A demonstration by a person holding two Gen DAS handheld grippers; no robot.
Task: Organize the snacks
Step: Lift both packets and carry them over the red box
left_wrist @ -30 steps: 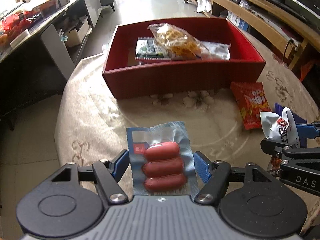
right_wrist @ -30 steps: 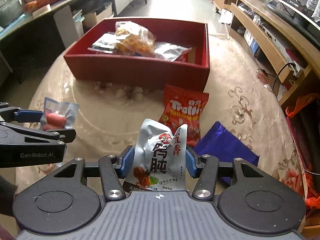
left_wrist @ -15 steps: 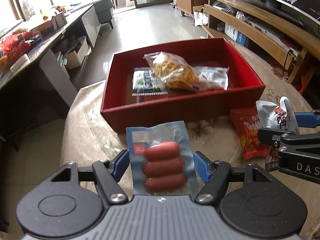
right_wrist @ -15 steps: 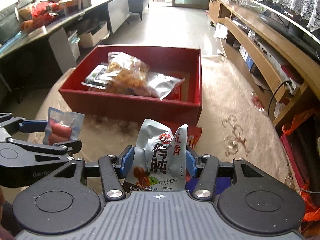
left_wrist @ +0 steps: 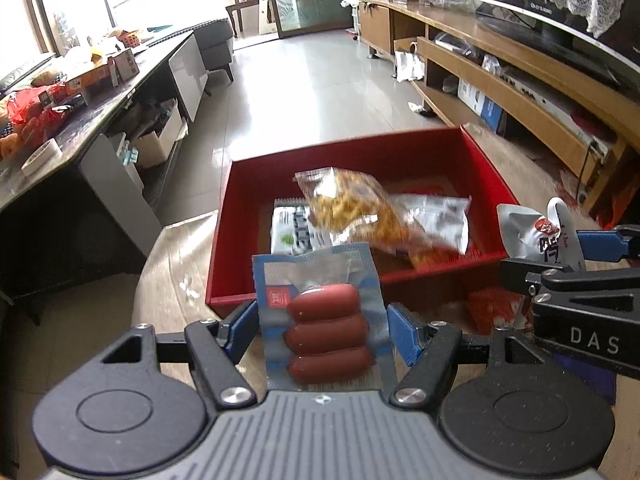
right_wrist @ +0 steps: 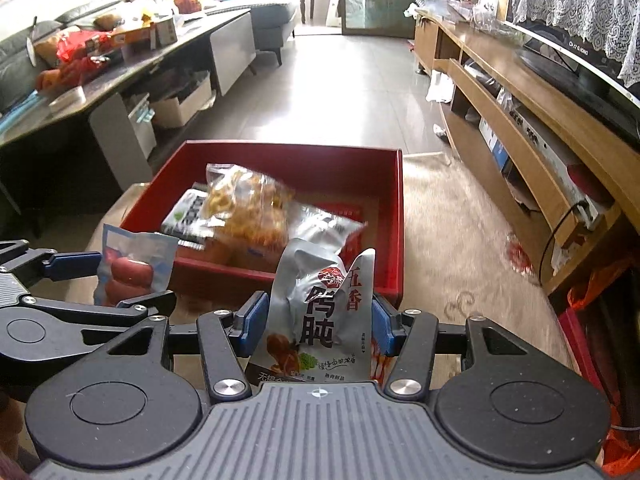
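Note:
My left gripper (left_wrist: 322, 330) is shut on a clear pack of three red sausages (left_wrist: 326, 334) and holds it above the table, just before the red box (left_wrist: 492, 172). My right gripper (right_wrist: 318, 322) is shut on a silver snack pouch (right_wrist: 320, 312) with black Chinese print, also raised in front of the red box (right_wrist: 394, 216). The box holds a bag of yellow crisps (right_wrist: 248, 204), a dark green-and-white packet (right_wrist: 188, 212) and a silver packet (right_wrist: 328, 224). The sausage pack (right_wrist: 132, 268) shows at left in the right wrist view, the pouch (left_wrist: 540, 236) at right in the left wrist view.
A red candy bag (left_wrist: 492, 312) lies on the round beige tablecloth (right_wrist: 460, 248) under the right gripper. A dark cluttered counter (left_wrist: 60, 112) runs along the left, a wooden TV bench (right_wrist: 540, 112) along the right. Tiled floor lies beyond the table.
Both grippers have risen and moved forward toward the red box with their packs. The box now sits lower and closer in both views.

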